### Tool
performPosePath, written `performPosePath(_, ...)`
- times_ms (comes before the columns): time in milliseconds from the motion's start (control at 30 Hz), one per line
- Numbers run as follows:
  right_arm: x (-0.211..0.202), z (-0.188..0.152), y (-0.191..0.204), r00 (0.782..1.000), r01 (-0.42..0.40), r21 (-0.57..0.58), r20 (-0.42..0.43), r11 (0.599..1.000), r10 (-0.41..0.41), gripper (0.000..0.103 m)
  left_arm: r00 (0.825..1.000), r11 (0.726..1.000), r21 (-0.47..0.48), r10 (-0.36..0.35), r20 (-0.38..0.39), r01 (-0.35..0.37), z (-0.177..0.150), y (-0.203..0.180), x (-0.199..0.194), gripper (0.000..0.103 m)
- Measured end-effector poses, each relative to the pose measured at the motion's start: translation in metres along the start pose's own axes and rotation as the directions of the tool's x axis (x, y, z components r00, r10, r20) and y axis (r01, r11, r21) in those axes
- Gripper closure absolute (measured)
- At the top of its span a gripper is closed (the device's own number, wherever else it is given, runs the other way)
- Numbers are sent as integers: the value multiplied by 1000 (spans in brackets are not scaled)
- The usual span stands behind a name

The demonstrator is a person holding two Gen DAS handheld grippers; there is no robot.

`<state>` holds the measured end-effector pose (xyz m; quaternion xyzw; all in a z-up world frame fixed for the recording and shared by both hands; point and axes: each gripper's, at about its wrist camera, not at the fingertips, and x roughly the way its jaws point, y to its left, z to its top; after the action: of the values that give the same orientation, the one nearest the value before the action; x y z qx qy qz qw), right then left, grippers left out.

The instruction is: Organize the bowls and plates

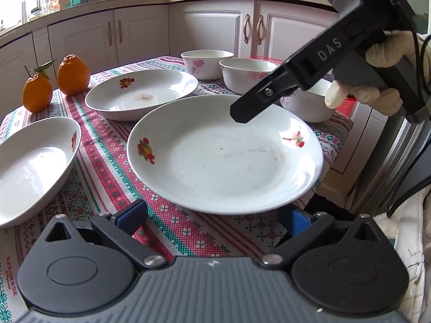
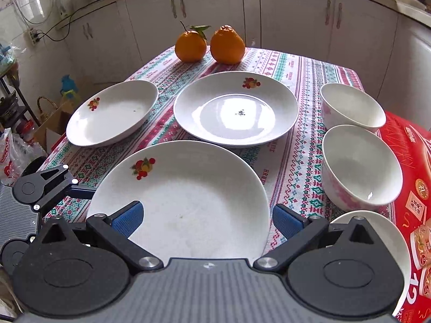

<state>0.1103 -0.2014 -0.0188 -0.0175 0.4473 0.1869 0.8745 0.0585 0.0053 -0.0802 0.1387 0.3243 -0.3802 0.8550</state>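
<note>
White glazed china made most of the scene: three plates and three bowls lay spread over the patterned tablecloth [image 2: 291,161], and the near plate [image 2: 188,204] was the landmark for the rest. Beyond the near plate sat the middle plate [image 2: 237,110], to the far left of it the side plate [image 2: 113,113], and behind those stood two oranges [image 2: 210,44]. To the right of the near plate were the far bowl [image 2: 353,106] and the middle bowl [image 2: 361,167], with the rim of the closest bowl [image 2: 377,231] beside the red box [image 2: 412,177]. The right gripper [image 2: 207,219] hung over the near side of the near plate with its blue pads wide apart, holding nothing. The left gripper [image 1: 212,215] was also spread apart, at the plate's edge on its own side, empty; I could not tell whether its pads touched the rim. I judged that nothing was stacked yet. The danger was in the glaze: a smooth, thin rim could slide out of the pads if only its tip was pinched, and the plate would then fall on the middle plate and chip. The near plate also seemed to reach close to the table edge, so a push instead of a lift might tip it off. Both grippers working at the same plate could knock each other.
</note>
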Motion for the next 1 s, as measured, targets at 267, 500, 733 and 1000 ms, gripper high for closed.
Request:
performPosePath(267,21,16,-12,993,-43,-18,-108,999,41,0,999,999,25,-40,8,39,1,3,2,1)
performPosePath(500,34,24,-20,980,-94,-12,-179,995,91,0,996,996,28,-90,12,89,2,6,2,1)
performPosePath(733,41,25,-27,967,-139,7,-217,990,137,10,994,993,27,-112,10,112,4,8,3,1)
performPosePath(1000,45,28,-34,955,-181,36,-231,983,184,20,993,992,33,-120,5,119,4,10,3,2)
